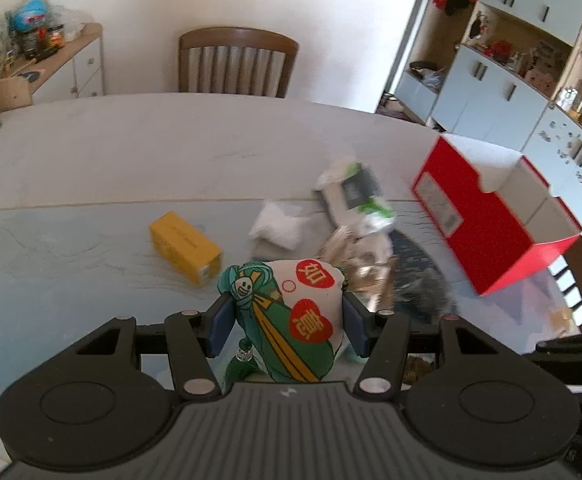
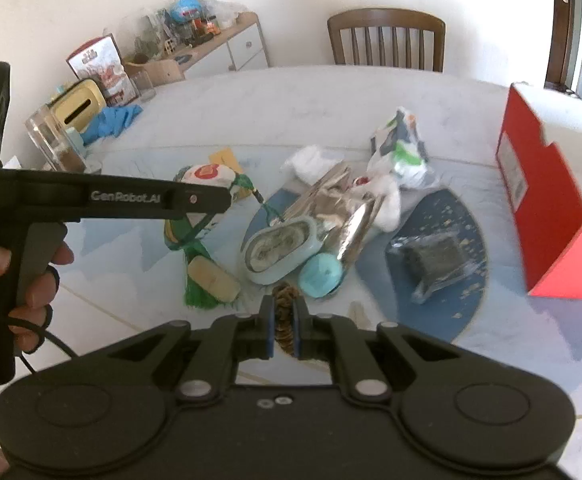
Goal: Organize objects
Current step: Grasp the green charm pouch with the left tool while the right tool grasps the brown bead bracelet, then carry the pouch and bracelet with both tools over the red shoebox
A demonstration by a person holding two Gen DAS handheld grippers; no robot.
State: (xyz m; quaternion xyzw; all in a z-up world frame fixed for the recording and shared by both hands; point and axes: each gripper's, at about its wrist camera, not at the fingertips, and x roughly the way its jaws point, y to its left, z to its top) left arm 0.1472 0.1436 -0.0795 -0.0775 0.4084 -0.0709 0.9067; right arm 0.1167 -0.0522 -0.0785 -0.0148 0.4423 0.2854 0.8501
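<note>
Left tongs [image 1: 287, 320] are clamped on a stuffed fabric pouch [image 1: 291, 312] (green figure, red hearts w/ characters on it), blue pads pressing both sides, pouch held up off the tabletop [image 1: 91, 160]. Right tongs [image 2: 284, 326] are pinched nearly closed on a brown twisted bundle [image 2: 284, 312], can't tell what it is tbh. Between the two views, the rest of the clutter sits mid-tabletop: yellow box [image 1: 185, 246] to the left, white wad [image 1: 281, 224], crinkly silver foil bag [image 2: 339, 208], pale blue oval case [image 2: 279, 250] just beside a teal ball [image 2: 321, 274], dark packet in clear wrap [image 2: 435, 264]. Open red box [image 1: 491, 216] stands at the right edge, apart from the pile.
</note>
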